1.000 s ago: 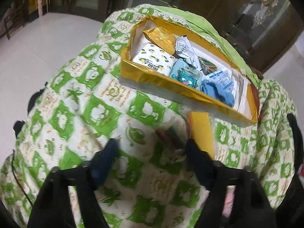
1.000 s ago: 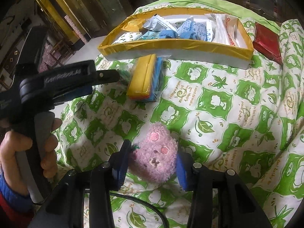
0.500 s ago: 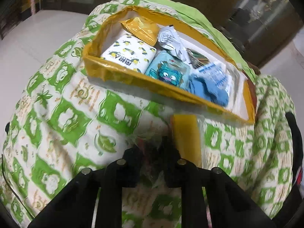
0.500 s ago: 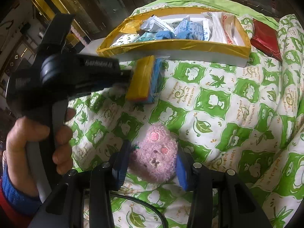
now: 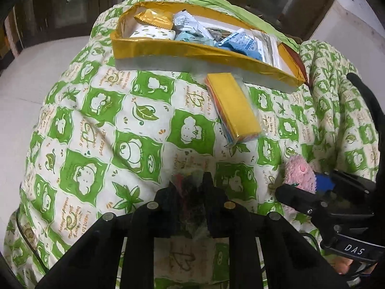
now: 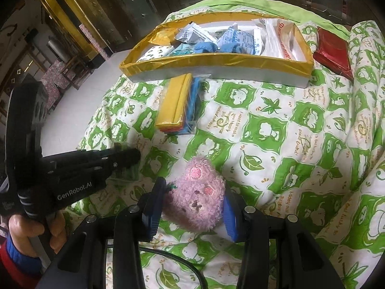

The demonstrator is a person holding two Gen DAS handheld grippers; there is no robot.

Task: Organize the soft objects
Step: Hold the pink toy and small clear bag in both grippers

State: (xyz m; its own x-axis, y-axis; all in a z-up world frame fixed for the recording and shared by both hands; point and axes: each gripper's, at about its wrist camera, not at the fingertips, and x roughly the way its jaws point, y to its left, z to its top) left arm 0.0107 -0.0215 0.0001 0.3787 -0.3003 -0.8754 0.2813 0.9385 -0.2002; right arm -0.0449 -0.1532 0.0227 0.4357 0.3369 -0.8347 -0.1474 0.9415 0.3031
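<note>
Two grippers are working over a quilted green-and-white bedspread [image 6: 276, 125]; the left gripper [image 5: 189, 187] is sitting with its black fingers drawn together, pinching a small crinkled clear plastic bag [image 5: 186, 183] whose dark, reddish contents are too blurred to name; the right gripper [image 6: 192, 207] is standing with its blue-padded fingers [image 6: 229, 219] spread on either side of a fuzzy pink plush toy [image 6: 197, 197], the pads touching or nearly touching the fur, though whether they are squeezing it cannot be told. In the left wrist view the plush toy [image 5: 299, 175] is showing only partly, cut off behind the right gripper [image 5: 322, 185]. Beyond the claws, a flat rectangular yellow packet [image 6: 174, 101] in clear wrap, with coloured layers at its edge, is lying on the bedspread just before the gold-taped white box [image 6: 216, 60]; this shallow box is holding glossy sachets, a blue fuzzy item and a patterned tissue pack, piled so that several are hiding each other. Right of the box, a shiny red foil packet [image 6: 333, 48] is resting on the quilt. At the lower left, bare fingers [image 6: 26, 228] are wrapping the left gripper's handle.
</note>
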